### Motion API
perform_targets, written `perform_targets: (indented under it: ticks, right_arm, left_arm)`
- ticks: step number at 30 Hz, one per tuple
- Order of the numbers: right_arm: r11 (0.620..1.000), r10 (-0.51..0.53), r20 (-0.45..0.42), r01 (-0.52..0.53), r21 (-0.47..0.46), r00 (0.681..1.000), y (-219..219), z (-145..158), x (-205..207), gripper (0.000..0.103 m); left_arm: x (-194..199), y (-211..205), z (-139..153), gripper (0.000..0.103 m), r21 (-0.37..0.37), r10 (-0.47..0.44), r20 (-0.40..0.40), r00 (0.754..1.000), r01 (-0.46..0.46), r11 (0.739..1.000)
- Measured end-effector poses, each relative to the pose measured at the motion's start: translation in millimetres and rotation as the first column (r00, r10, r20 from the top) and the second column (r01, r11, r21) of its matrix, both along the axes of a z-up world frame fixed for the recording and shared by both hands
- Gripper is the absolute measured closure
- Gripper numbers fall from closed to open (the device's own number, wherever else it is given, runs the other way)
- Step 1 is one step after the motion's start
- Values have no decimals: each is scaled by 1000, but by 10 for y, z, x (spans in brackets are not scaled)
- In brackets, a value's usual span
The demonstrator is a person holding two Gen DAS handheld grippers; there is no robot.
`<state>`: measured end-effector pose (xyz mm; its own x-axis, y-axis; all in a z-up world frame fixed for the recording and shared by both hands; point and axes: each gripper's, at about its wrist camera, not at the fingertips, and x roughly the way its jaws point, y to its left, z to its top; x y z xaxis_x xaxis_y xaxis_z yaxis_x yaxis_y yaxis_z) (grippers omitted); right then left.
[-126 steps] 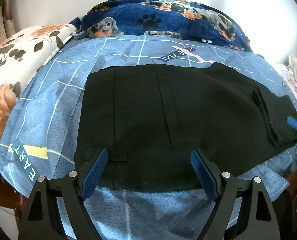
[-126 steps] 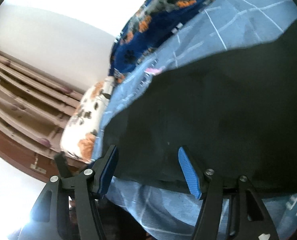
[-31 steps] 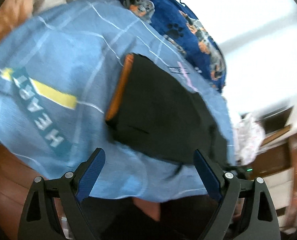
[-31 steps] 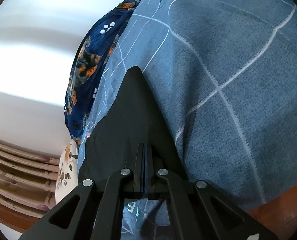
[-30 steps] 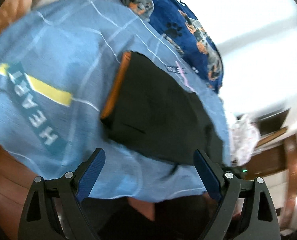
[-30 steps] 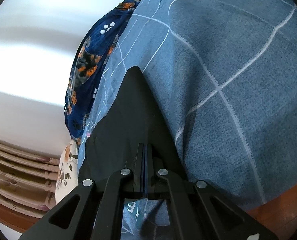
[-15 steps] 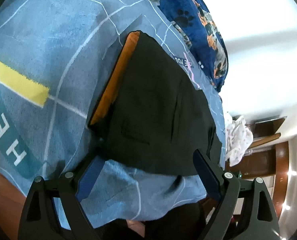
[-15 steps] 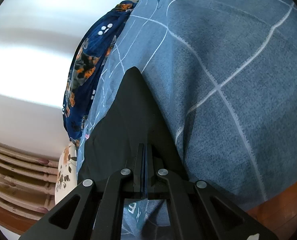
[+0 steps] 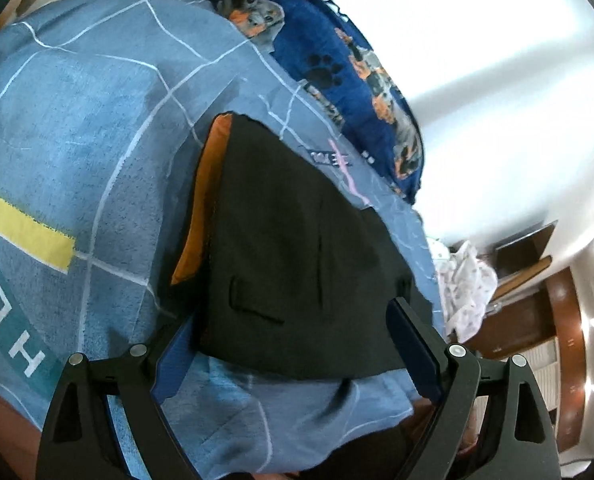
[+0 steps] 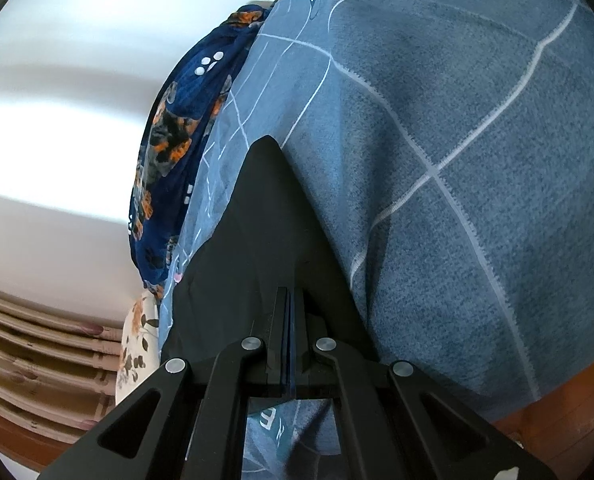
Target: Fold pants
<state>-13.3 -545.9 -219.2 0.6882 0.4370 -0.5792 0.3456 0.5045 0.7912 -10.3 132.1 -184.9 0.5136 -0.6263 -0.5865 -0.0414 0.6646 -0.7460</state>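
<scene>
The black pants (image 9: 297,264) lie folded on the blue checked bedspread (image 9: 89,128), with an orange inner waistband (image 9: 205,200) showing along their left edge. My left gripper (image 9: 293,344) is open, its blue pads either side of the pants' near edge, a little above it. In the right wrist view the pants (image 10: 253,248) rise as a black peak. My right gripper (image 10: 291,308) is shut on the pants' edge, with the cloth pinched between its pads.
A dark blue dog-print blanket (image 9: 337,68) lies at the far side of the bed. A floral pillow (image 10: 137,344) sits at the bed's end. White patterned cloth (image 9: 465,284) and wooden furniture (image 9: 537,292) stand beyond the bed at the right.
My left gripper has closed in on the pants' near waistband corner, staying open. My right gripper stays shut on the pants, barely moved.
</scene>
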Motion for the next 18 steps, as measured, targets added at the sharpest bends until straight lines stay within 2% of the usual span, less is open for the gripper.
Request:
perform_targets:
  ticks: [4,9,10,11,12,13,15,18]
  right_arm:
    - [1000,-4,2,4,3,1000,-2,-1,-4,103]
    - [1000,-7,3,7,2,1000,0,3,-2,103]
    - [1000,-8,3,8,3,1000,-1,3,-1,103]
    - [1000,-8,2,8,4,1000,-3,3,3,103]
    - [1000,-8,2,8,4,1000,-7,5,9,103]
    - [1000,-7,1,7,4,1000,-11,8,16,103]
    - [1000,-6,4,6,4,1000,-21,0,-8,103]
    - [1000,-7,4,7,5,1000,-21,3,-4,103]
  left_arm:
    - [85,-136,-92,14,102,-22,-30,999,25,994]
    - [167,-210,-86,15,129,-18,-7,1000,19,991]
    - [172,-226,-61,18,137,-17,1,1000,17,990]
    - [147,-221,-22,36,153,-8,16,1000,6,988]
    - [117,-226,46,64,199,9,39,999,-17,980]
    - [107,-220,83,67,219,12,53,999,-23,975]
    - [100,-201,101,68,200,0,62,998,-12,980]
    - [139,-132,-40,68,154,5,21,1000,-8,988]
